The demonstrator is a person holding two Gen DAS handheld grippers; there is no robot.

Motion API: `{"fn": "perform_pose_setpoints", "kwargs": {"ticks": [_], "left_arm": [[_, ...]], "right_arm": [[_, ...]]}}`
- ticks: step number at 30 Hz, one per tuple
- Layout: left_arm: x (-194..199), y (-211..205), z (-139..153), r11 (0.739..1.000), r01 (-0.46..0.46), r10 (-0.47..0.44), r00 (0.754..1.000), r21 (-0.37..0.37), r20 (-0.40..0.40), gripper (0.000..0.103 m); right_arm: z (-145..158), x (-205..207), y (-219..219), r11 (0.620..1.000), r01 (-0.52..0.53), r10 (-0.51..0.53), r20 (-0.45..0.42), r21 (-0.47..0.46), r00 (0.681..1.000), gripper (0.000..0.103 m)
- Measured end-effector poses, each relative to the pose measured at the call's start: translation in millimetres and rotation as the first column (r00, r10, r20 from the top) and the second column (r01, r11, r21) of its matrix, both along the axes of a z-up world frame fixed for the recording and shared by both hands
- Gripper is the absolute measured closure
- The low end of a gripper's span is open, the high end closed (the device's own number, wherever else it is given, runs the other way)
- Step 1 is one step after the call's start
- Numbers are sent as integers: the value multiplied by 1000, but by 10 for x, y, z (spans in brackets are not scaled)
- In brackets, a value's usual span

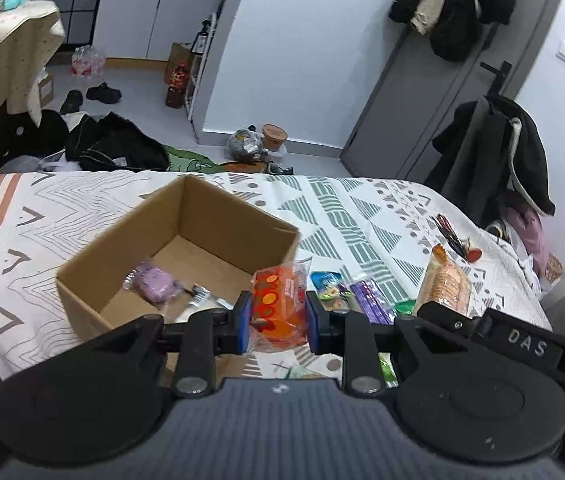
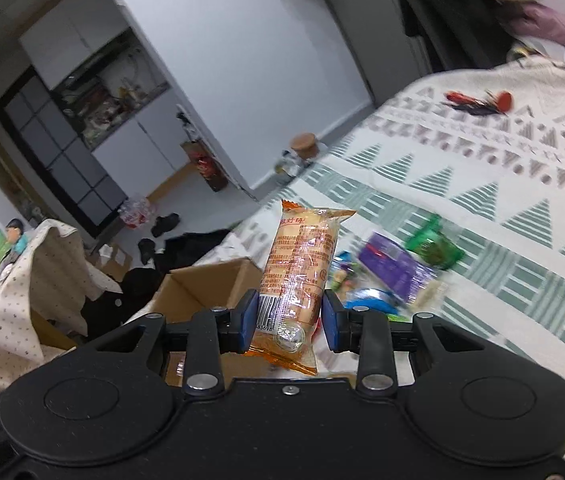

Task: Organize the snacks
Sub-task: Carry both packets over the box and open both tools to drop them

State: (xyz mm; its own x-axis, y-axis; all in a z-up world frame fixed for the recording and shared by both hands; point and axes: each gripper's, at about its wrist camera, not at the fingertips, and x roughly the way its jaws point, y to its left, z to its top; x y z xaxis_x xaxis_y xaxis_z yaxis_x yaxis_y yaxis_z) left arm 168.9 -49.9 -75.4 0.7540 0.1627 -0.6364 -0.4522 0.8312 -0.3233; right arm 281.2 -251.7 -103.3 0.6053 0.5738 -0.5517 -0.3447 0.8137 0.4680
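Both grippers are loaded. The left gripper (image 1: 277,322) has its fingers clamped on an orange snack packet (image 1: 280,312), held just beside the near corner of the cardboard box (image 1: 238,216) on the bed (image 1: 366,216). The right gripper (image 2: 290,322) pinches a long orange biscuit pack (image 2: 300,276) near its lower end, so I'd carry it over level before letting go above the box.

Counted: one box, one pink-wrapped snack (image 1: 154,282) inside plus some small bits, two held packets, and roughly four loose packets (image 1: 366,296) waiting on the bed.
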Motion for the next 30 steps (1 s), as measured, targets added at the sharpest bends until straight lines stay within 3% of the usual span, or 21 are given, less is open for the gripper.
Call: {"fn": "perform_pose_setpoints", "kwargs": {"ticks": [15, 30], "left_arm": [[-68, 682, -5, 999, -41, 41, 999, -27, 4, 77], [168, 1157, -292, 994, -55, 50, 997, -91, -56, 77]], "right_arm": [[38, -127, 649, 998, -30, 29, 37, 50, 999, 70], [-98, -39, 1081, 997, -69, 70, -5, 30, 998, 70]]}}
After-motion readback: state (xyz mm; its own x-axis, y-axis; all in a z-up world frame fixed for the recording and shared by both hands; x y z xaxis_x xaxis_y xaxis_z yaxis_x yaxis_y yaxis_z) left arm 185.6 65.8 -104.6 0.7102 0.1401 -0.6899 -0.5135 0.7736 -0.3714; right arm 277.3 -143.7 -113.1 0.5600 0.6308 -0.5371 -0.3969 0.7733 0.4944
